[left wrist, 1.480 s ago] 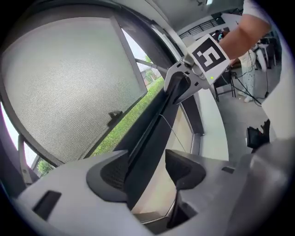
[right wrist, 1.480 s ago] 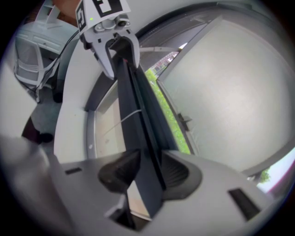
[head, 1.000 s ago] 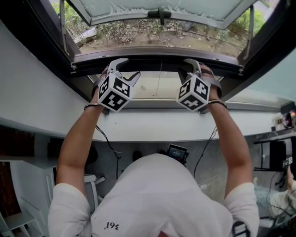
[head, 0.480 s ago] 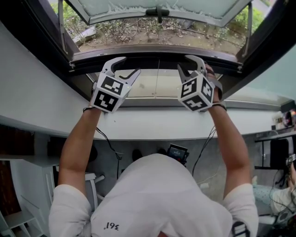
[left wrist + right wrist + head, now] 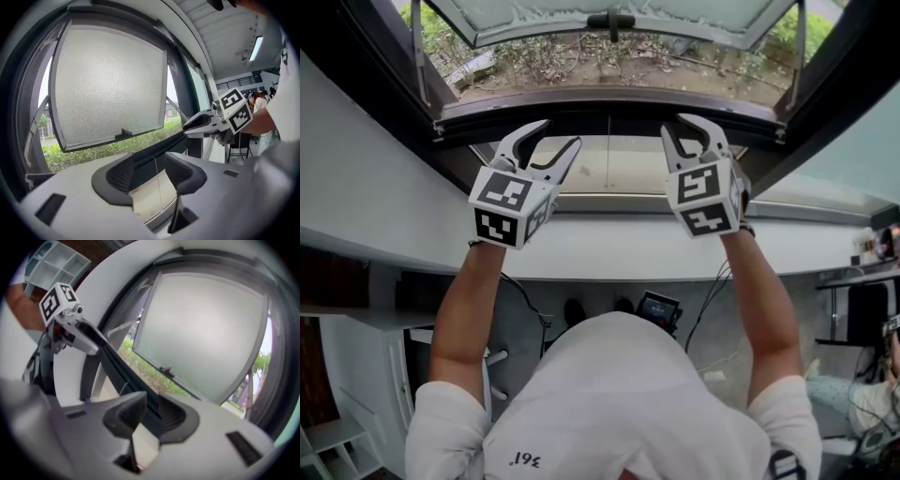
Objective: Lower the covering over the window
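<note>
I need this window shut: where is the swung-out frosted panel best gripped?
Probably by the dark handle at the middle of its lower edge, reaching out from the room side: the frosted panel tilts outward from its top, and the handle juts inward.

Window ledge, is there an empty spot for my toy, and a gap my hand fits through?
The white ledge is bare along its middle, just below the dark window frame; small things crowd only its far right end. A hand could probably pass under the swung-out sash, between the side stays.
</note>
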Demonstrator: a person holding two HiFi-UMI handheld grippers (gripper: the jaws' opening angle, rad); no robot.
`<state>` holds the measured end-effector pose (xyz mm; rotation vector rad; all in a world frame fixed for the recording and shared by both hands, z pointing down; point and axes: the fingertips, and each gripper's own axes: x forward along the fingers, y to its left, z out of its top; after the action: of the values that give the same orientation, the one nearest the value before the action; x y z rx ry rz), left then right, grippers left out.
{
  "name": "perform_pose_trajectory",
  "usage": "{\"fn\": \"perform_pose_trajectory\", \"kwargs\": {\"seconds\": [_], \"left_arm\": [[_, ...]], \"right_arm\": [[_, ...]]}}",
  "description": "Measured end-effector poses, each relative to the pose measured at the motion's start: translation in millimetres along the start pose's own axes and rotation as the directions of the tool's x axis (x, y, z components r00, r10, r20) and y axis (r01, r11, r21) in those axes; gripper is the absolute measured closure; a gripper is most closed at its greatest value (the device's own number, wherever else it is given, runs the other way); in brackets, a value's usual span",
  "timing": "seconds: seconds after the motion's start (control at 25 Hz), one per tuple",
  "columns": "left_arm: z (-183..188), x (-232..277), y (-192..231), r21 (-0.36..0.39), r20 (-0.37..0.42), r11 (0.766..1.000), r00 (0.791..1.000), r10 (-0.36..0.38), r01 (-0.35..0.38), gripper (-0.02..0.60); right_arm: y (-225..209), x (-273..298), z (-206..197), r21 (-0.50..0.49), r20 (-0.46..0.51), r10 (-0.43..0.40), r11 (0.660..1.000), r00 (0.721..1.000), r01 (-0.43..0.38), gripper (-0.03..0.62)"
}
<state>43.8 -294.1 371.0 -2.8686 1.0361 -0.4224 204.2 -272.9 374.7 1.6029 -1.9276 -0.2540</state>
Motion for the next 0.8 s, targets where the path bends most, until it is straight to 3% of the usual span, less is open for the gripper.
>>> {"fn": "perform_pose_trajectory", "kwargs": {"seconds": [0.4,0.8], "left_arm": [[5.6,-19.2,-47.0,-0.162,0.089,0.987,0.995,0.036,-0.022,0.401],[-29.3,-43.6,-68.6,-0.349,0.091,0.935,0.992,0.091,-0.054,0.510]], "right_arm": [[-3.1,-22.7,-18.8,0.128,0.043,0.057,0.990,0.997,-0.062,0.517],[13.1,-34.1,-42.2,0.319,0.085,0.137,0.934,0.987,-0.158,0.528]]}}
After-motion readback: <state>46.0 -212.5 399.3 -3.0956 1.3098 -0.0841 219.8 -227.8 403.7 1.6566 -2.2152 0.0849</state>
